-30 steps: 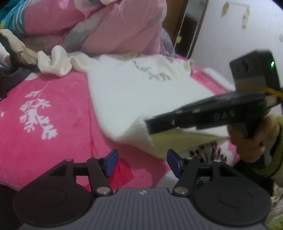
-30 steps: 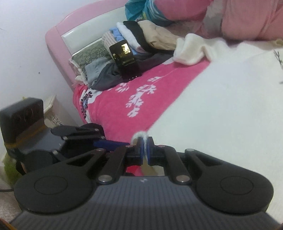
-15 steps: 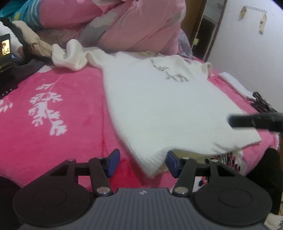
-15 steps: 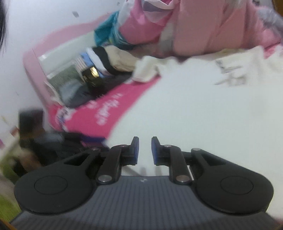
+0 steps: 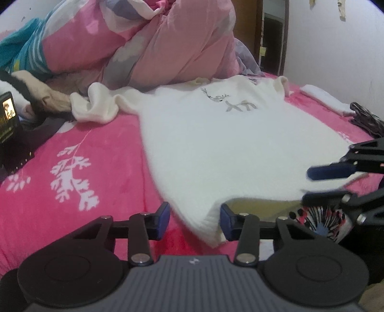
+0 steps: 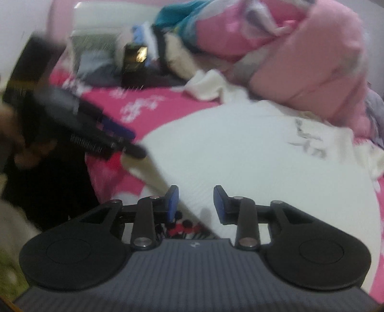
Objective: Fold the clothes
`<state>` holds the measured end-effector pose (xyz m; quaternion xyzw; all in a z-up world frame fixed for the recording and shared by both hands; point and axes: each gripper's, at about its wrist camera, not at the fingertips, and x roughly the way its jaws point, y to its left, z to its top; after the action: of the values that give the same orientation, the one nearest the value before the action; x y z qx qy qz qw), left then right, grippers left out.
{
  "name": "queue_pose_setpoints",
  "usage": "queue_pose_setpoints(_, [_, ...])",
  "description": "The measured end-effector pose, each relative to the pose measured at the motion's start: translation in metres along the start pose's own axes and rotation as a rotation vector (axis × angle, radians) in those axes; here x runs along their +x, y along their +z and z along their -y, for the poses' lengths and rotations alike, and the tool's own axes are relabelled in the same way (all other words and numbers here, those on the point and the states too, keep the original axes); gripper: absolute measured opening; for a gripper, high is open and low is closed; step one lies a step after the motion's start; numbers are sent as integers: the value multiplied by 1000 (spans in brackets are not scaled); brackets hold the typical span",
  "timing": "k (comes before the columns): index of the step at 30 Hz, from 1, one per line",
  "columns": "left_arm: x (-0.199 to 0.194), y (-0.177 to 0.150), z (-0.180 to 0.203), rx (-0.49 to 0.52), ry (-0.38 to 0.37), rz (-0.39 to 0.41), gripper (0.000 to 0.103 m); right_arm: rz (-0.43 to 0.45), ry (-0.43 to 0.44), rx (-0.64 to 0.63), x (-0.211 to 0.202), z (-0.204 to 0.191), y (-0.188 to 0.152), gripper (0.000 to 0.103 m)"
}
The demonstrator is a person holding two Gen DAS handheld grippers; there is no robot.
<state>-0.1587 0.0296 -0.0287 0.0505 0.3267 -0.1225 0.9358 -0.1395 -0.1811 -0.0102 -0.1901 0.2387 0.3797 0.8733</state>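
Left wrist: left gripper [image 5: 195, 222] closing around sweater [image 5: 230, 146] hem corner, not yet pinched; right gripper [image 6: 196, 204] opening, empty. Soft, limp knit; grip hem corners.

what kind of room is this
Most likely a bedroom in a home. A white sweater lies spread on a bed covered by a pink blanket with white leaf prints, a bunched pink duvet sits behind it, and a pink headboard stands against the wall.

Left tongs [image 5: 195, 217] closing — right tongs [image 6: 196, 205] opening, both tilted down.
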Motion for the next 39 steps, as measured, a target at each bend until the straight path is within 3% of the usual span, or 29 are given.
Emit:
queue_pose_setpoints(4, [-2, 1, 4, 29, 16, 19, 39, -20, -1, -35, 11, 2, 5, 27])
queue_pose_setpoints(6, [-2, 2, 7, 45, 20, 22, 38, -27, -14, -24, 15, 6, 8, 10])
queue_pose_setpoints(7, [-1, 2, 8, 54, 22, 24, 38, -31, -12, -21, 17, 7, 9, 7])
queue_pose_setpoints(11, [1, 2, 11, 103, 23, 29, 38, -49, -10, -56, 24, 5, 11, 6])
queue_pose_setpoints(17, [1, 1, 8, 117, -2, 34, 38, -113, 90, -104, 27, 6, 16, 8])
queue_pose_setpoints(22, [0, 2, 6, 125, -23, 45, 38, -137, 123, -119, 33, 12, 22, 7])
queue_pose_setpoints(24, [0, 2, 6, 134, -18, 58, 32, -108, 55, -167, 33, 8, 25, 1])
queue_pose_setpoints(27, [0, 2, 6, 137, -15, 74, 30, -14, -52, -226, 27, 1, 33, 1])
queue_pose_setpoints(32, [9, 0, 8, 156, -27, 48, 27, 2, -177, -395, 44, -24, 19, 1])
queue_pose_setpoints(36, [10, 4, 8, 156, 19, 82, 20, 146, -323, -480, 39, -33, 17, 1])
queue_pose_setpoints(39, [12, 6, 8, 158, 59, 98, 19, 196, -363, -596, 41, -40, 3, 1])
